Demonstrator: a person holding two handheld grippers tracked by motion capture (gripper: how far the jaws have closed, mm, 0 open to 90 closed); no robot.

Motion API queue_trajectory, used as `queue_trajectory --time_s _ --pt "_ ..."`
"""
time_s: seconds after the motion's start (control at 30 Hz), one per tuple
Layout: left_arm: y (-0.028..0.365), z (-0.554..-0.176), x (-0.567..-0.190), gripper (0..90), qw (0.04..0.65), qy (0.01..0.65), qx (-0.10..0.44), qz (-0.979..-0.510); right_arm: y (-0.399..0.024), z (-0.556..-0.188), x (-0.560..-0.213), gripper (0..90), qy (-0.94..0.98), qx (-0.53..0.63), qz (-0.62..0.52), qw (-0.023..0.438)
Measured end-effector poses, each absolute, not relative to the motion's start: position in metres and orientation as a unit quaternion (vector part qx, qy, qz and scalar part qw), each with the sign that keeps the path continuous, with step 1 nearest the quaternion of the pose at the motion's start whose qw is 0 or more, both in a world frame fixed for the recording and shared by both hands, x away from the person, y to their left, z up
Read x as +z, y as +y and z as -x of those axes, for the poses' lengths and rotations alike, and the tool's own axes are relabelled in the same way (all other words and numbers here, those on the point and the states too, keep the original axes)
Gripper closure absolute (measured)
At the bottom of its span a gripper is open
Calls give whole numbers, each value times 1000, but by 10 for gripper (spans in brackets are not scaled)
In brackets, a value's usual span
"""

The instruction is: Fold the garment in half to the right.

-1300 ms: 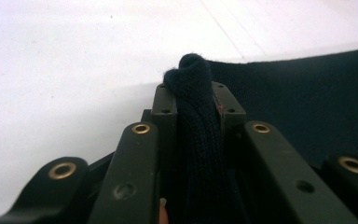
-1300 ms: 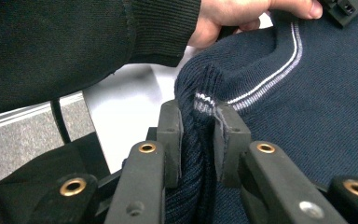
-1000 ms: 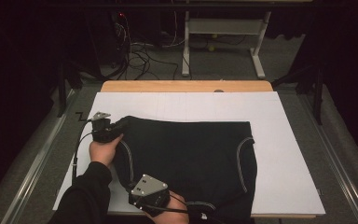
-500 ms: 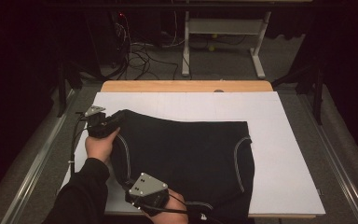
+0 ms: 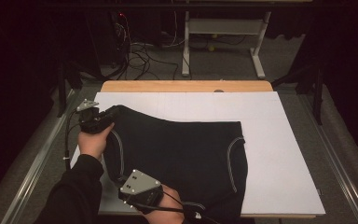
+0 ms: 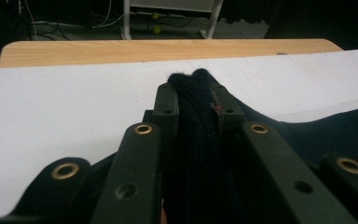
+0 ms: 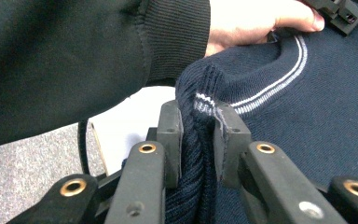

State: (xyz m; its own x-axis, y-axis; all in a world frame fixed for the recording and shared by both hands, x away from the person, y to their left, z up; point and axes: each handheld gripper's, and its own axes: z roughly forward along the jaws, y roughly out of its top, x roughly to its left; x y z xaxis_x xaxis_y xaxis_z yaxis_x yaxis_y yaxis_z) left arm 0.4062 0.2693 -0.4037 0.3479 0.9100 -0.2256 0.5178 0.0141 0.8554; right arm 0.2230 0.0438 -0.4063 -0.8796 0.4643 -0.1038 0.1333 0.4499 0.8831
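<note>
OK, your left tongs [image 5: 106,117] and right tongs [image 5: 129,193] are both clamped on bunched edges of the dark sweater [image 5: 182,158]. It lies spread across the white worktop [image 5: 279,140], left corner lifted.

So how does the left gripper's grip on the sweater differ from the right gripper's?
The left gripper pinches plain dark knit at the far left corner of the sweater; the right gripper pinches knit with a white stripe at the near left edge. The left gripper's hand is over the white board, the right's at the near edge. Both are shut on bunched fabric.
</note>
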Motion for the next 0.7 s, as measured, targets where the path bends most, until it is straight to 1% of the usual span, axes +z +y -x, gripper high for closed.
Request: queue_trajectory --time_s 0.5,0.7 --pt "309 -401 -401 727 463 549 218 -661 81 -224 -405 756 839 495 -158 161" --pt "331 -396 -400 728 457 568 216 -650 97 -224 -402 756 837 502 -151 158"
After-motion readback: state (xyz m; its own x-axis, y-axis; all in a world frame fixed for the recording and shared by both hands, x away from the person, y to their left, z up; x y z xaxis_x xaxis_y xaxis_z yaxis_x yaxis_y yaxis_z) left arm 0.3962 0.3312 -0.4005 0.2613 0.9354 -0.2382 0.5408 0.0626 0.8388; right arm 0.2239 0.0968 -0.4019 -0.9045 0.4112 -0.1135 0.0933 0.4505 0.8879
